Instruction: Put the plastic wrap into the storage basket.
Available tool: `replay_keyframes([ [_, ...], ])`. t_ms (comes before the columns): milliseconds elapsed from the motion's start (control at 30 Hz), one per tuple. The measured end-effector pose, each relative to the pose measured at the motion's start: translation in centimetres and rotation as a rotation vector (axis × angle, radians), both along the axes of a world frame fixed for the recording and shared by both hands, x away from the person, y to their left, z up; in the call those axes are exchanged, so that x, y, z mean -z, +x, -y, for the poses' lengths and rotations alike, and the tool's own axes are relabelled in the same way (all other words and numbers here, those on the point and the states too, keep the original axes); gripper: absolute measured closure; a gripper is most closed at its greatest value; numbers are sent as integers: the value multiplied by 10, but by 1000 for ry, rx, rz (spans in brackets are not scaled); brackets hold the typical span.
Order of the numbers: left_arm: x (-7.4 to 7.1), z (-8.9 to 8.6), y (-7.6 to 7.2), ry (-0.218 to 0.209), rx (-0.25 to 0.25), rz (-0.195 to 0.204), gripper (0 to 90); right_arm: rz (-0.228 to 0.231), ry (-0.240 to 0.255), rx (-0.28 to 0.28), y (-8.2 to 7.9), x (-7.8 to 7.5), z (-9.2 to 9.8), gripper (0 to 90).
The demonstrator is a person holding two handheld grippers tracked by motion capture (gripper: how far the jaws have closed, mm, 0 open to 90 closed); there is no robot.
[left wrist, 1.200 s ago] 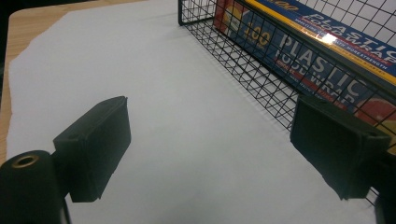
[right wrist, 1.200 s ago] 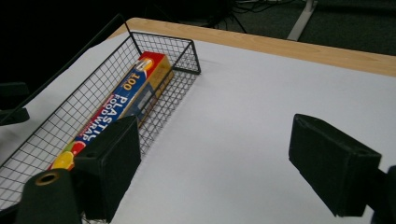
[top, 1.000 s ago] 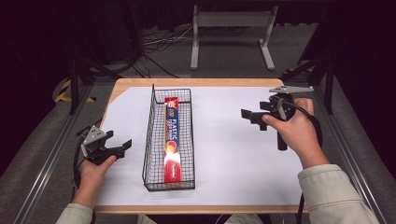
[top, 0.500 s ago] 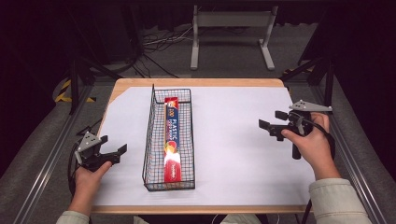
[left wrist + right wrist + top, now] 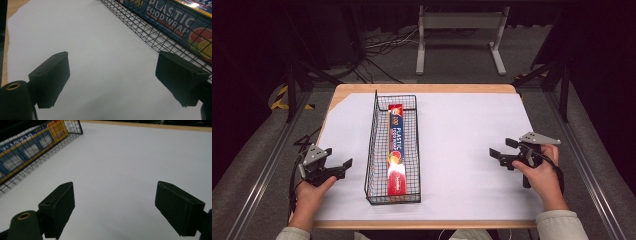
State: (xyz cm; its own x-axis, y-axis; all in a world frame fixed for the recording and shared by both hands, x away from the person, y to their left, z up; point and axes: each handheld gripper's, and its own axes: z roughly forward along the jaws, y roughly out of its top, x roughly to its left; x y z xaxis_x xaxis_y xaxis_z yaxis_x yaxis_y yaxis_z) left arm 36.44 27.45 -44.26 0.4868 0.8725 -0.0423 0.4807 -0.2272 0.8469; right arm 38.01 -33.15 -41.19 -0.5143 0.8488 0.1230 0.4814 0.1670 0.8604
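Note:
A black wire basket [image 5: 374, 135] stands lengthwise on the white sheet [image 5: 462, 140], left of the middle. In it lies a long red and blue plastic food wrap box [image 5: 396, 150]. To the left of the basket, near the front, my left gripper [image 5: 338, 156] is open and empty, its jaws pointing at the basket. The left gripper view has these jaws [image 5: 112, 75] wide apart over bare sheet, with the basket wall [image 5: 150, 32] and the box [image 5: 170, 22] just ahead. At the right edge my right gripper [image 5: 502, 148] is open and empty, with the jaws [image 5: 115, 195] over bare sheet.
The wooden table edge [image 5: 422, 88] borders the sheet at the back. Between the basket and the right gripper there is a wide stretch of bare sheet. The basket [image 5: 30, 162] shows far off at the upper left of the right gripper view. A metal stand [image 5: 459, 30] is on the floor beyond.
My right gripper has drawn back toward the person and lower on the table's right side, still open. The left gripper has barely moved. Basket and box are unchanged.

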Motion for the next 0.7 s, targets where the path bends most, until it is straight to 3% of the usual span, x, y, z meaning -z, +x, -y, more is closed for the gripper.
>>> replay_keyframes([
  [133, 1, -1, 0, -8, -3, 1, 129, -9, -8, -3, -3, 16, -3, 169],
  [167, 0, -2, 1, -8, -2, 0, 129, 5, -15, 5, -4, 19, -4, 185],
  [200, 0, -2, 1, -15, -3, -1, 129, 45, -51, 29, -5, 23, -5, 196],
  [233, 1, -2, 1, -16, -2, 0, 129, 56, -76, 47, -4, 26, -5, 197],
  [300, 1, -1, 1, -14, 3, 1, 129, 29, -61, 41, -4, 29, -4, 196],
  [400, 2, -1, 1, -18, 5, -3, 128, 28, -56, 34, -6, 28, -3, 197],
  [533, 2, 0, 1, -14, 12, -4, 128, 17, -92, 18, -8, 28, -2, 196],
  [700, 2, 0, 2, -18, 12, -6, 128, 29, -57, 19, -12, 24, 1, 195],
])
